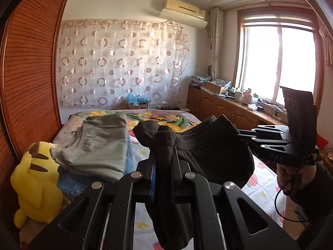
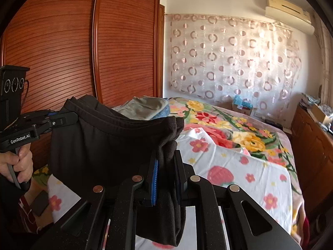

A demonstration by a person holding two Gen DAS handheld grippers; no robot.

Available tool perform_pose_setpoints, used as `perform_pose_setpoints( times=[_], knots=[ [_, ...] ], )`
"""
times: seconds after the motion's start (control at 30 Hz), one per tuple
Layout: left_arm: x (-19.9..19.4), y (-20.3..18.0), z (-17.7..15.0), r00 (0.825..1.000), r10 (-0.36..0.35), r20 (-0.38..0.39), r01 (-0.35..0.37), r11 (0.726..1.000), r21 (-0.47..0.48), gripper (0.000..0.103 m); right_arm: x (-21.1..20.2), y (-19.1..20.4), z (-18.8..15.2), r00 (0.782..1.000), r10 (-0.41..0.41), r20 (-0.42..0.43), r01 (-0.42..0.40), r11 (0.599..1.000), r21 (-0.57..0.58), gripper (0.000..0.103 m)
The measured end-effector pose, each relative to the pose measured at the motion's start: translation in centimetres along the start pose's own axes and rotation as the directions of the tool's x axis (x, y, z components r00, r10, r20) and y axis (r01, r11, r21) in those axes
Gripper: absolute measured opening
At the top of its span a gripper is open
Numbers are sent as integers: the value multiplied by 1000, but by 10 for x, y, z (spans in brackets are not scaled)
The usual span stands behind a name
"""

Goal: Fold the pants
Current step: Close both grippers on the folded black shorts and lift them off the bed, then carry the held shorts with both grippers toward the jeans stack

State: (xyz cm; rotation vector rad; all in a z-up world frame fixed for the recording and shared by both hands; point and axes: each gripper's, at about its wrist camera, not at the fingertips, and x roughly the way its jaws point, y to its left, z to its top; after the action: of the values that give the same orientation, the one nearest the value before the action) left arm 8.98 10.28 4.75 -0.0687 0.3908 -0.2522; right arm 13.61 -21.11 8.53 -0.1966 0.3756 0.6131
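Note:
Dark brown pants (image 1: 210,145) hang in the air above the bed, held by the waistband between both grippers. My left gripper (image 1: 164,143) is shut on one end of the waistband. It shows from the side in the right wrist view (image 2: 62,115). My right gripper (image 2: 166,156) is shut on the other end of the waistband, with the pants (image 2: 100,137) draping down between the two. The right gripper also shows at the right of the left wrist view (image 1: 242,136). The pant legs hang down out of sight.
A bed with a floral sheet (image 2: 239,162) lies below. Folded grey pants (image 1: 100,143) on blue jeans sit at its far left, beside a yellow plush toy (image 1: 37,185). A wooden wardrobe (image 2: 83,48) stands left. A cluttered wooden counter (image 1: 235,108) runs under the window.

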Motion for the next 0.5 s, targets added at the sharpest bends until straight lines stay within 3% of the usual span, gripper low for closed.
perform_pose_setpoints(
  times=[0.5],
  knots=[
    [31,53,32,996,80,37,-79,997,-20,12,88,-18,63,1000,-6,28,8,998,-65,13]
  ],
)
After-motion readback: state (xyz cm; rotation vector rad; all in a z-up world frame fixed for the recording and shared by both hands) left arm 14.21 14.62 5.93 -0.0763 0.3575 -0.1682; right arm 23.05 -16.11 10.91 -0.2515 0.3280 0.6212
